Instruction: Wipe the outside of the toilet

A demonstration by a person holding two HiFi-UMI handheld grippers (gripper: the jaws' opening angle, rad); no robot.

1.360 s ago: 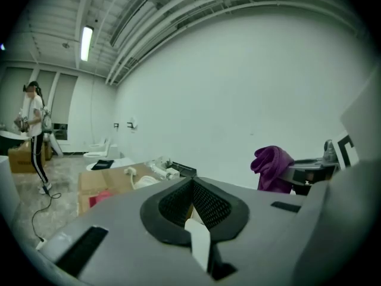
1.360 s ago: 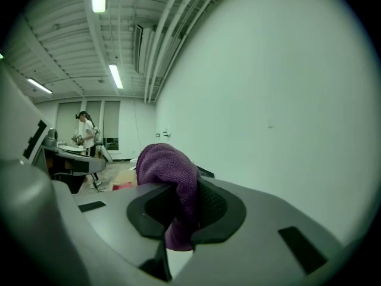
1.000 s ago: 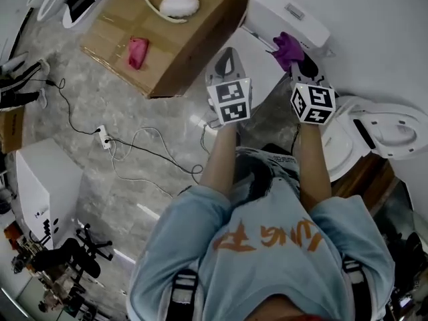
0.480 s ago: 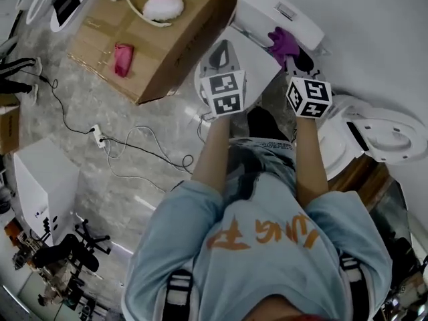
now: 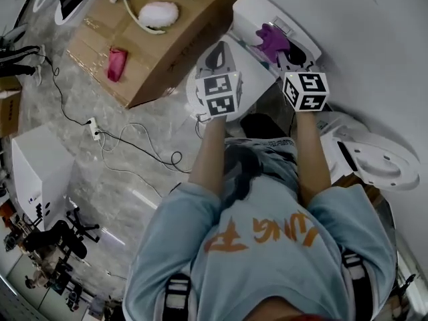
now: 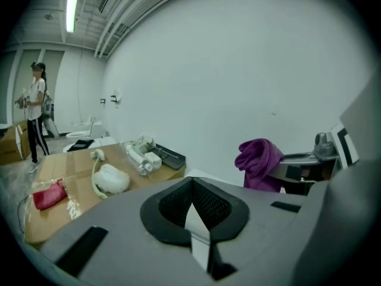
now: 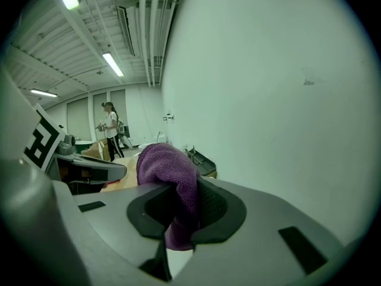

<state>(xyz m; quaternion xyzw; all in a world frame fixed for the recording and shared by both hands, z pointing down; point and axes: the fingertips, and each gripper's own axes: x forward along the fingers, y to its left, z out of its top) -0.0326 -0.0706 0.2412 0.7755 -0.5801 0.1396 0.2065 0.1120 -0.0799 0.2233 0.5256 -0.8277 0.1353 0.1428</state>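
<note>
arms: both forearms reach straight ahead, side by side, from a pale blue shirt.
left gripper (image 5: 217, 53): jaws pressed together on nothing, held level above the closed seat lid.
right gripper (image 5: 286, 55): clamped on the crumpled purple cloth (image 5: 269, 40), which bunches up past the jaws.
change: within the last second both tools have gone forward, and the cloth has moved from the tank's near edge to over its lid.
meaning: wiping likely starts on the tank top; contact cannot be told.
white ceramic toilet (image 5: 249, 11): just ahead, against the wall.
brown cardboard box (image 5: 167, 45): beyond, left.
</note>
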